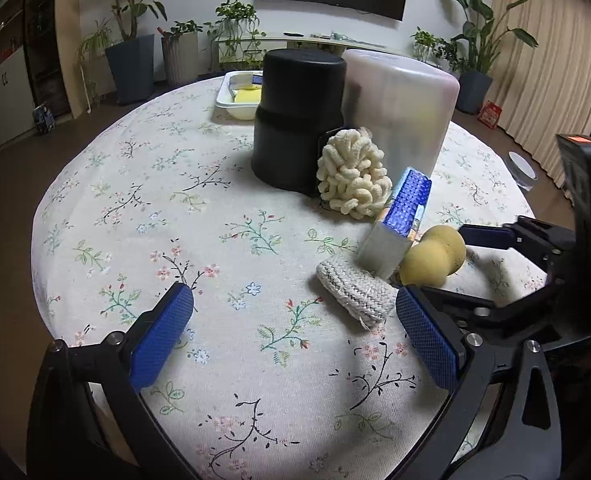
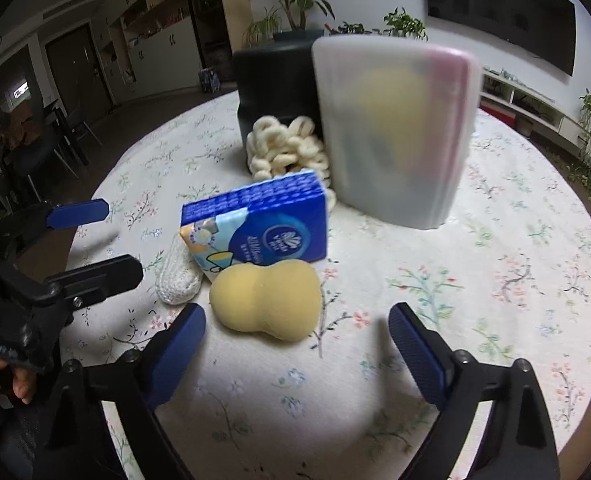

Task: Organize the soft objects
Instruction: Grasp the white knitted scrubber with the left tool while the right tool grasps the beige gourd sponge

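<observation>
A yellow peanut-shaped sponge (image 2: 267,300) lies on the flowered tablecloth (image 2: 475,300). Its near end sits just inside the fingertips of my right gripper (image 2: 297,320), which is open, and neither pad touches it. Behind the sponge a blue tissue pack (image 2: 263,224) leans, with a white knitted pad (image 2: 177,276) to its left and a cream loopy sponge (image 2: 283,148) further back. My left gripper (image 1: 295,304) is open and empty just above the cloth. The knitted pad (image 1: 355,294) lies by its right fingertip (image 1: 409,306). The yellow sponge (image 1: 433,256) and a right-gripper finger (image 1: 483,236) show beyond.
A black canister (image 1: 299,120) and a frosted translucent bin (image 1: 399,112) stand at the back of the round table. A white tray (image 1: 225,94) with yellow items sits at the far edge. A hand (image 2: 15,384) holds the left gripper (image 2: 123,240). Potted plants line the far wall.
</observation>
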A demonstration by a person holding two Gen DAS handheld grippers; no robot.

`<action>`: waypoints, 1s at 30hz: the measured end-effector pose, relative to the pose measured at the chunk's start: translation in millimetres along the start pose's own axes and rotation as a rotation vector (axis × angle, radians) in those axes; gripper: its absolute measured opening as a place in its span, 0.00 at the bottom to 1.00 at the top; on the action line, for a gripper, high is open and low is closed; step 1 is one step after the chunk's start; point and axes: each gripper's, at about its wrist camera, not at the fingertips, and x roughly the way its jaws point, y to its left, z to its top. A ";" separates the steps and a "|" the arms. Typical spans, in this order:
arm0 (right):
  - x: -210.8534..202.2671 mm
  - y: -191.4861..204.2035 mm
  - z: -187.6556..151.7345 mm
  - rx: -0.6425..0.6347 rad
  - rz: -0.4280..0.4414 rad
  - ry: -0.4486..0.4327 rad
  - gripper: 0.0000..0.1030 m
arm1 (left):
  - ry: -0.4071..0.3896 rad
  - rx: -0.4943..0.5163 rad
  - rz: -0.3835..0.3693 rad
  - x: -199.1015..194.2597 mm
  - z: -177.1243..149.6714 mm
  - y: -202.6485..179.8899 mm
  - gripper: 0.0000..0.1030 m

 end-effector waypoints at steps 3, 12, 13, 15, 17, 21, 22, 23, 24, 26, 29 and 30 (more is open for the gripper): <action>5.9 2.7 3.9 -0.001 -0.012 0.015 0.87 | -0.005 0.001 -0.008 -0.6 -0.1 0.7 1.00; 1.4 7.9 6.6 -0.020 0.015 0.001 0.56 | 0.022 0.020 -0.024 5.7 2.1 -4.2 1.00; -1.7 6.9 4.7 -0.017 0.015 0.001 0.54 | 0.026 0.022 -0.024 7.1 3.7 -5.7 1.00; -7.7 3.5 -0.1 -0.005 0.007 -0.001 0.53 | 0.026 0.028 -0.025 7.7 5.7 -9.1 1.00; -13.7 -3.3 -5.0 0.019 0.010 0.000 0.52 | 0.032 0.032 -0.020 10.2 9.2 -13.7 1.00; -26.4 -19.0 -15.2 0.071 -0.003 -0.001 0.51 | 0.085 0.055 0.003 26.5 12.4 -25.6 1.00; -28.7 -23.8 -17.7 0.086 -0.006 0.002 0.51 | 0.105 0.060 0.015 31.4 11.5 -28.0 0.99; -30.0 -26.3 -18.8 0.093 -0.006 0.002 0.51 | 0.124 0.058 0.020 35.9 9.3 -30.0 0.98; -31.1 -28.3 -19.5 0.096 -0.005 0.002 0.51 | 0.140 0.051 0.021 39.1 6.1 -30.7 0.93; -32.5 -28.7 -20.8 0.092 -0.005 0.001 0.51 | 0.137 0.050 0.043 39.3 2.2 -29.9 0.83; -30.7 -24.0 -20.8 0.071 -0.016 -0.002 0.52 | 0.131 0.009 0.038 36.2 5.0 -22.6 0.67; -29.7 -22.9 -20.7 0.071 -0.017 -0.003 0.52 | 0.130 -0.003 0.045 36.0 6.8 -19.6 0.57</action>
